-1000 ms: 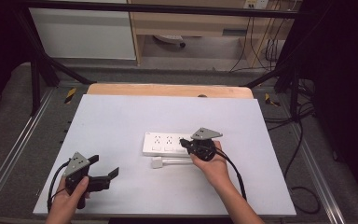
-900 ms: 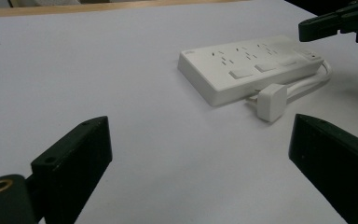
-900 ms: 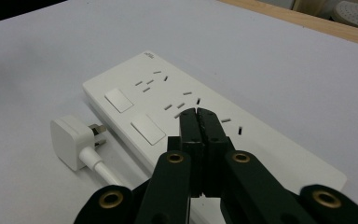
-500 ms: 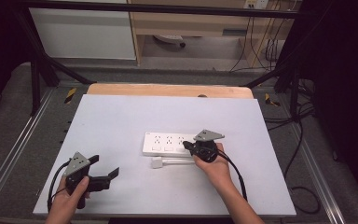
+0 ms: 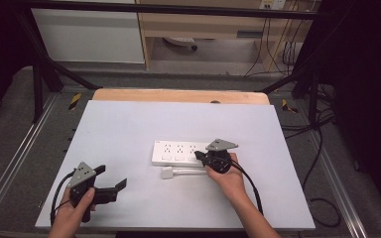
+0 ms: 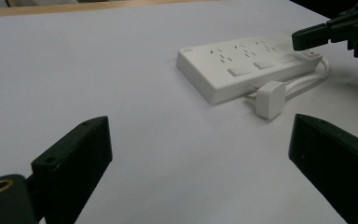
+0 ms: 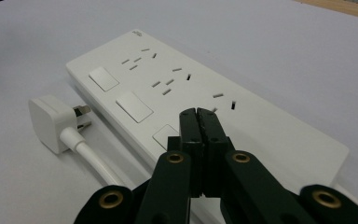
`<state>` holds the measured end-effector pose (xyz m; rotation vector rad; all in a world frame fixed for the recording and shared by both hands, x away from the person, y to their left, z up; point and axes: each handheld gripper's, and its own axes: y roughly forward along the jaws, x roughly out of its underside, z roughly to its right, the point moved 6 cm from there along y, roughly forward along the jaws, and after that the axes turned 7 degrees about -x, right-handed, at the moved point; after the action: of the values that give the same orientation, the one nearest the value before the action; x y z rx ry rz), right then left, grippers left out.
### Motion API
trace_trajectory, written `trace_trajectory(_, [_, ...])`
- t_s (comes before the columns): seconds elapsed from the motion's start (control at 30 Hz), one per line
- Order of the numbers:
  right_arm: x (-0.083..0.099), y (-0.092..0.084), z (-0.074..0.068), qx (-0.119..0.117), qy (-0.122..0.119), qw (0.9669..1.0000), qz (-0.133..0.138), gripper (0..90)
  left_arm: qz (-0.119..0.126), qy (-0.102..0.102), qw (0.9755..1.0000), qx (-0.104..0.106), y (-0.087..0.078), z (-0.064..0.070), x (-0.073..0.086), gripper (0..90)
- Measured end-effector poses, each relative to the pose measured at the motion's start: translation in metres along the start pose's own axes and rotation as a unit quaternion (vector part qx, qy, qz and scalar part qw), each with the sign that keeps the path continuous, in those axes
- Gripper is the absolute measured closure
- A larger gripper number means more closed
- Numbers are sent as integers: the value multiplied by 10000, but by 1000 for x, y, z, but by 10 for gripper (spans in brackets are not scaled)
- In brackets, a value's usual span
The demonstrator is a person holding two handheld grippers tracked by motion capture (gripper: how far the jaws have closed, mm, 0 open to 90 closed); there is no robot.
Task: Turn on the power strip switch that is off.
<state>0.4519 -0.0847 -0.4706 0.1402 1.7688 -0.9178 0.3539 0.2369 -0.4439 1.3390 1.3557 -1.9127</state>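
Observation:
A white power strip [image 5: 178,152] with three sockets and three switches lies mid-table, also in the left gripper view [image 6: 242,70]. Its white plug [image 5: 167,172] and cable lie loose in front of it. My right gripper [image 5: 198,156] is shut on nothing, its tips [image 7: 197,114] just over the strip [image 7: 261,126] beside the right-hand switch; whether they touch is unclear. The plug [image 7: 49,122] lies to their left. My left gripper [image 5: 112,176] is wide open near the front-left corner, well away from the strip. Its jaws frame the plug [image 6: 270,99], and the right gripper [image 6: 303,39] shows beyond.
The white tabletop [image 5: 129,124] has a wooden strip [image 5: 178,95] along its far edge. Metal frame rails [image 5: 20,148] run down both sides. Cables [image 5: 322,148] hang off to the right.
The right gripper has shifted very slightly over the strip's right end. The left gripper has stayed in place, still open.

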Motion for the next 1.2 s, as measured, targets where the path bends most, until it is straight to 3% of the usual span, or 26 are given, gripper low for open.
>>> trace_trajectory(1.03, [4,7,-1,3,-63,10000,-72,900,-37,93,9999,-21,0,0,0,61])
trace_trajectory(1.2, [5,6,1,89,-94,9999,-78,900,-29,108,9999,-17,0,2,0,61])
